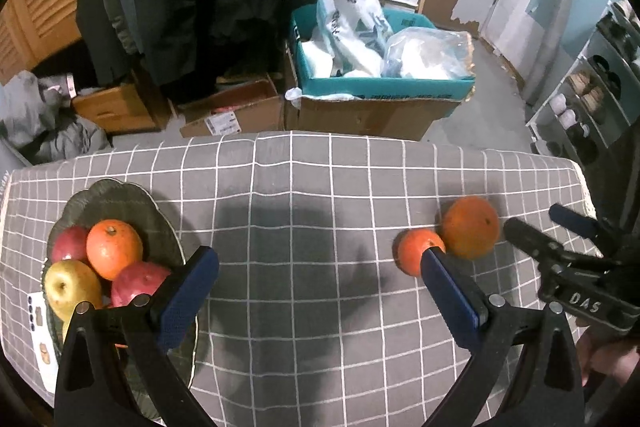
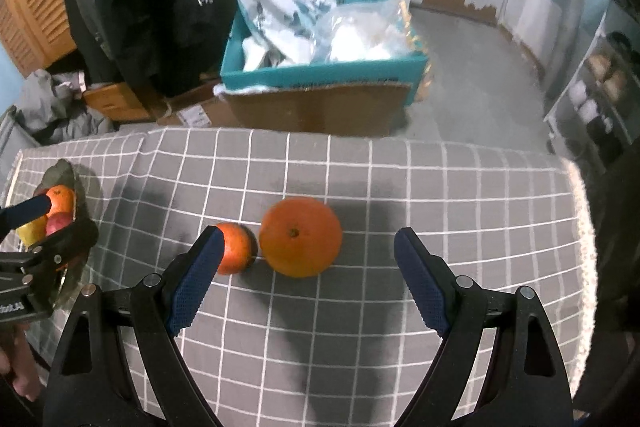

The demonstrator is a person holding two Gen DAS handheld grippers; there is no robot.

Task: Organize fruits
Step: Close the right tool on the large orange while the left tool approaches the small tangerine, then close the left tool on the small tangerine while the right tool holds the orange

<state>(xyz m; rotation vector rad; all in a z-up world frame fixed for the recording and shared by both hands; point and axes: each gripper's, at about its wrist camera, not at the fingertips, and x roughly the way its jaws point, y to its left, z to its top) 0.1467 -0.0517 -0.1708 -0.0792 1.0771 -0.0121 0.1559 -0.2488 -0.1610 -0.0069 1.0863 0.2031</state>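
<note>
Both tongs stand with their jaws wide apart and nothing between the blue pads: the left gripper (image 1: 320, 263) hangs over the middle of the table, the right gripper (image 2: 308, 247) over its right part. Just in front of the right gripper lie two loose fruits on the grey checked tablecloth (image 2: 440, 195): a large orange (image 2: 301, 237), round, with a small dark stem mark on top, and a smaller orange (image 2: 234, 247) of a redder colour, touching it on its left side; neither pad touches them. Near the left edge of the table stands a dark green plate (image 1: 120, 199) with a wavy rim. It holds an orange fruit (image 1: 114, 249), two red apples (image 1: 138, 283) and a yellow apple (image 1: 72, 287), all piled close together. In the left wrist view the body of the right gripper shows white letters "DAS". A white card (image 1: 40, 339) with small pictures lies at the left edge beside the plate; its writing is too small to read. Behind the far edge stands a teal box (image 2: 320, 73) with white bags.
</note>
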